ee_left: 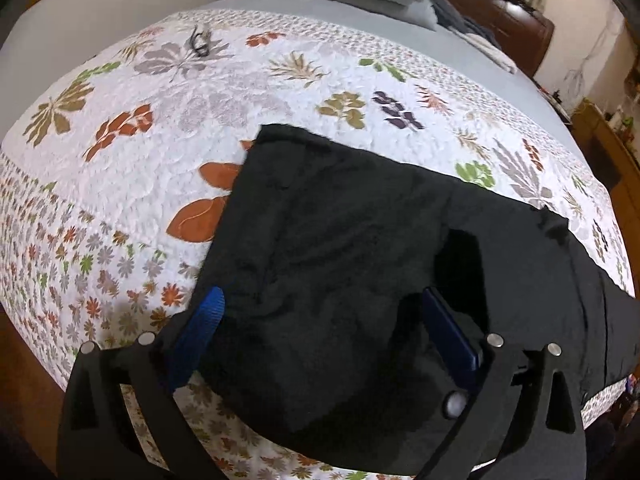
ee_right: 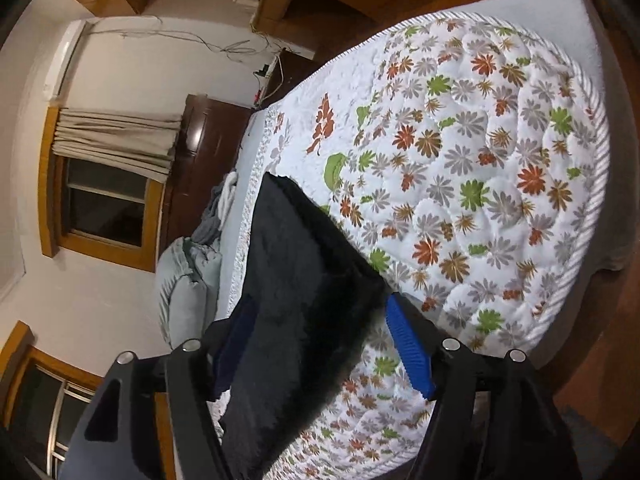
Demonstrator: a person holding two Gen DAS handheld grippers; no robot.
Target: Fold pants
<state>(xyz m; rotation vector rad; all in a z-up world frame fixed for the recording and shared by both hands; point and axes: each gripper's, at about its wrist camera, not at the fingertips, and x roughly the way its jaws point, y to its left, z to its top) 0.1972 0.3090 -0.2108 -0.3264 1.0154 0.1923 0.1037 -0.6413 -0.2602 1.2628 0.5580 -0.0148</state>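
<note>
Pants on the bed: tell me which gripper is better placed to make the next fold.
Probably the left. The left gripper points down over the pants lying on the quilt, jaws wide across the cloth. The right gripper views them steeply tilted, with cloth between open jaws.

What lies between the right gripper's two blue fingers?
Black pants fill most of the gap between the right gripper fingers, with quilt showing beside them, in the right wrist view.
</note>
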